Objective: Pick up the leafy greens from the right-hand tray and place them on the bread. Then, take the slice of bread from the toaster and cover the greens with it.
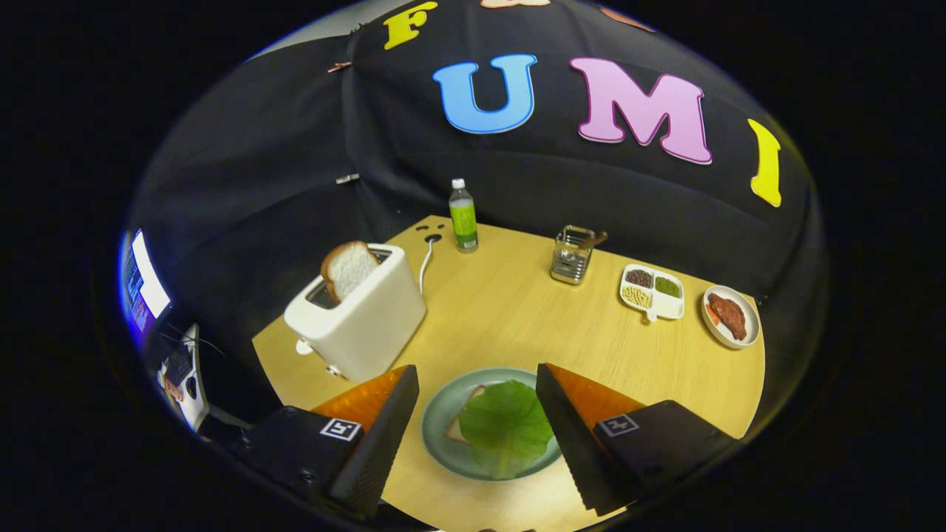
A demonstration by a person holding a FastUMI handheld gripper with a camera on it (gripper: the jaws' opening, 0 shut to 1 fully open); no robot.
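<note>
A green leaf [507, 427] lies on a slice of bread [460, 423], of which only a corner shows, on a grey-green plate [441, 414]. The plate sits between my two fingers, below them on the wooden table [517, 318]. My gripper [477, 380] is open and holds nothing. Ahead and to the left stands a white toaster [362, 318] with a slice of bread [347, 269] sticking up out of its slot.
Beyond the fingers stand a green bottle [463, 216], a metal utensil holder [573, 255], a white divided tray [652, 292] with beans and grains, and a white plate with meat [730, 316] at the far right. The toaster's cord [425, 266] runs to a table grommet.
</note>
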